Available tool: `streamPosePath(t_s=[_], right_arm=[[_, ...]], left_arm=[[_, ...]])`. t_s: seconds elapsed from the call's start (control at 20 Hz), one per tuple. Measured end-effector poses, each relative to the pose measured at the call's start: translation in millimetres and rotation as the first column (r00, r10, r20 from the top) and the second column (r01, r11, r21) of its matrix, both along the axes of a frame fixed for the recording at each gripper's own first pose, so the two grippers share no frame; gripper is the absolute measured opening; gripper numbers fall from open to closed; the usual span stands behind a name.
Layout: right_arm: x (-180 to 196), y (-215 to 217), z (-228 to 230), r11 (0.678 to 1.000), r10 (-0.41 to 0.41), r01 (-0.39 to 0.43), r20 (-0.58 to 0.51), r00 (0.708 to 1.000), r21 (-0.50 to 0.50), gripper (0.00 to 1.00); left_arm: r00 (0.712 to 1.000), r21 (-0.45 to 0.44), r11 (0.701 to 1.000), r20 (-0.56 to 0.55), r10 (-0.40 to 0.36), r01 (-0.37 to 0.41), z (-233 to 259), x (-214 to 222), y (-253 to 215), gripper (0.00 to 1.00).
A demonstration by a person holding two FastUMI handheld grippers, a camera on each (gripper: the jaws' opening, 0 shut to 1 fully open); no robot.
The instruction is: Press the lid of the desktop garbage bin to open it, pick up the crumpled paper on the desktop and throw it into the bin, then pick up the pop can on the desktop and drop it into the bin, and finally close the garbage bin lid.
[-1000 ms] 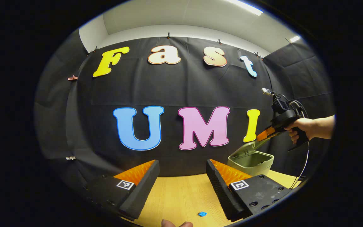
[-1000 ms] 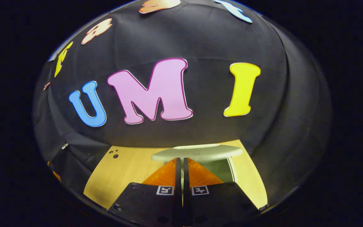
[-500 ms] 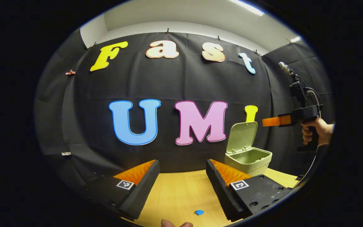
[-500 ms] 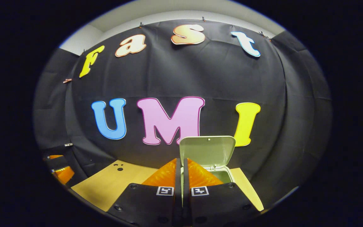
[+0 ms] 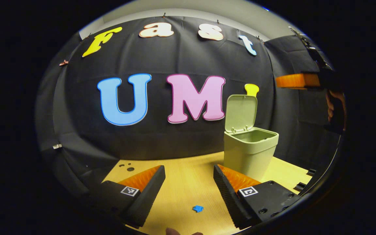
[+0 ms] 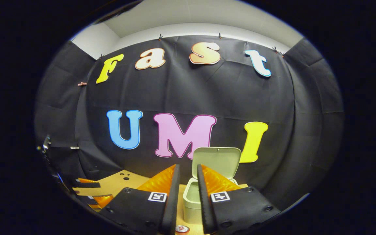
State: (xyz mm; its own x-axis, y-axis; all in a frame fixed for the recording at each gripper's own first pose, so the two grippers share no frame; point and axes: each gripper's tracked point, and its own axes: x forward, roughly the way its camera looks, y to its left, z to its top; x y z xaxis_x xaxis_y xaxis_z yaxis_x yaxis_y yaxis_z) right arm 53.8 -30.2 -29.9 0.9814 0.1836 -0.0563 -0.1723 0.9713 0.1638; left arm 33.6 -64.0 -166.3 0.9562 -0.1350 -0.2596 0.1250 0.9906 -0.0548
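A: In the left gripper view we see the pale green plastic garbage bin (image 5: 250, 153) standing on the light wooden bench (image 5: 188, 182), near its far edge and toward its right side. Its hinged lid (image 5: 241, 112) stands upright, so the bin is open.

B: We agree. In the right gripper view the same bin (image 6: 191, 202) sits just beyond the fingers, lid (image 6: 216, 161) raised against the black cloth wall (image 6: 188, 94).

A: How do we read the left gripper (image 5: 189, 184)?

B: We see it spread wide with nothing between its fingers, hovering above the bench. A small blue crumpled scrap (image 5: 197, 208) lies on the wood below the gap, near the front edge.

A: And the right gripper (image 6: 187, 195)?

B: We see its fingers parted only a little, a narrow gap with nothing held. The bin's rim shows through that gap.

A: In the left gripper view we also find the right gripper (image 5: 297, 80) high at the right, level and well above the bin, with a hand (image 5: 333, 107) on its handle.

B: At the bottom of the right gripper view we spot a small round red-and-white top (image 6: 181, 229), perhaps the pop can; we cannot tell for sure.
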Motion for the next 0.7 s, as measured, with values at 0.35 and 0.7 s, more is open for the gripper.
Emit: streamPosePath(t_s=[0.35,0.7], right_arm=[[-15,-1,-16,0.999,0.050,-0.051,-0.046,0.998,-0.017,0.79],[-18,-23,-17,0.999,0.028,-0.030,-0.048,0.998,-0.045,0.79]], left_arm=[[0.982,0.055,0.997,-0.182,-0.042,0.052,-102,21,-23,0.95],[0.920,0.103,0.989,-0.388,-0.058,0.106,-207,27,-28,0.95]])
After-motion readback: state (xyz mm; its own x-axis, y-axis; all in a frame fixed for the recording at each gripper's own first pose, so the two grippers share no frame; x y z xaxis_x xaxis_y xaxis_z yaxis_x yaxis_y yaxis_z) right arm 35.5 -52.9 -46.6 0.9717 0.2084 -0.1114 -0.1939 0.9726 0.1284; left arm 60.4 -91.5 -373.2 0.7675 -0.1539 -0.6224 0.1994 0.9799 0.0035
